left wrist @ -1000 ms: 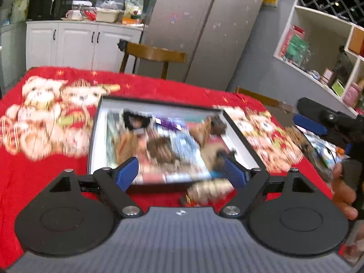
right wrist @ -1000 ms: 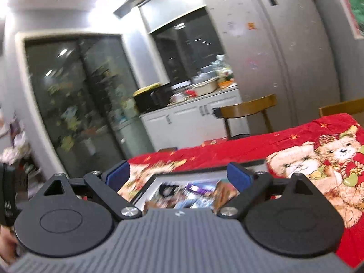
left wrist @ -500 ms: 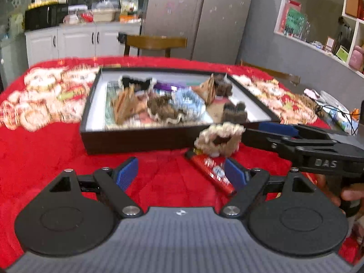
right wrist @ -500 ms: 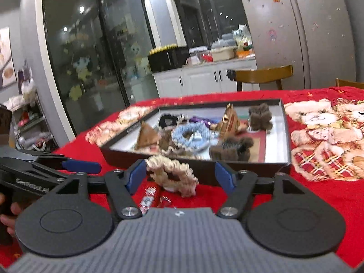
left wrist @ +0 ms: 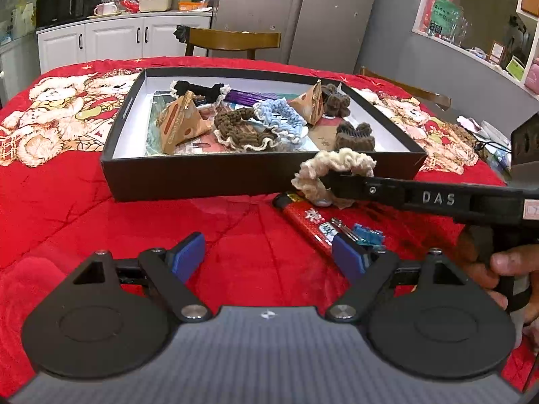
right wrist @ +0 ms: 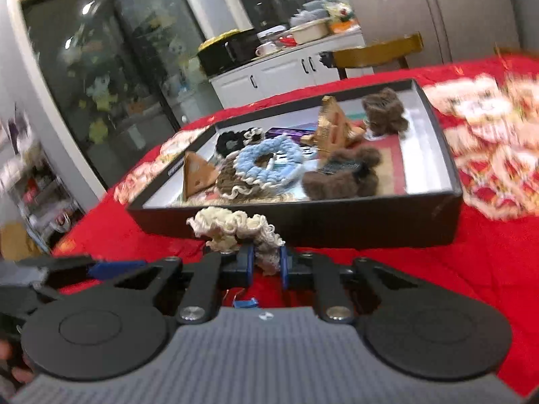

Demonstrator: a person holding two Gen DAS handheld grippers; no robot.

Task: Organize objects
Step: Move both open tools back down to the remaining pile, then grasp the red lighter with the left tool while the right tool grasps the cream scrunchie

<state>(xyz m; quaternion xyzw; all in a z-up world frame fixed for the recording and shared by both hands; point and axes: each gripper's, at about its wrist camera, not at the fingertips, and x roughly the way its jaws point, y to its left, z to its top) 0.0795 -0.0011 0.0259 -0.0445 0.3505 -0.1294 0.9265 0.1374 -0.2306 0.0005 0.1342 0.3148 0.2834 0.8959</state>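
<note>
A cream scrunchie point(left wrist: 337, 171) point(right wrist: 232, 227) is just in front of the near wall of a black box point(left wrist: 202, 176) point(right wrist: 370, 225) on the red tablecloth. My right gripper point(right wrist: 264, 264) is shut on the scrunchie; in the left wrist view its fingers point(left wrist: 347, 183) reach in from the right. My left gripper point(left wrist: 269, 256) is open and empty, low over the cloth in front of the box. The box holds blue point(left wrist: 279, 118), brown and black scrunchies and triangular packets point(left wrist: 178, 121).
A red lighter point(left wrist: 306, 222) and a small blue clip point(left wrist: 369, 235) lie on the cloth under the right gripper. A wooden chair point(left wrist: 232, 42) stands behind the table. Shelves are at the right, kitchen cabinets at the back left.
My right gripper has closed on the cream scrunchie and come closer to the box. My left gripper has stayed open and pulled back a little.
</note>
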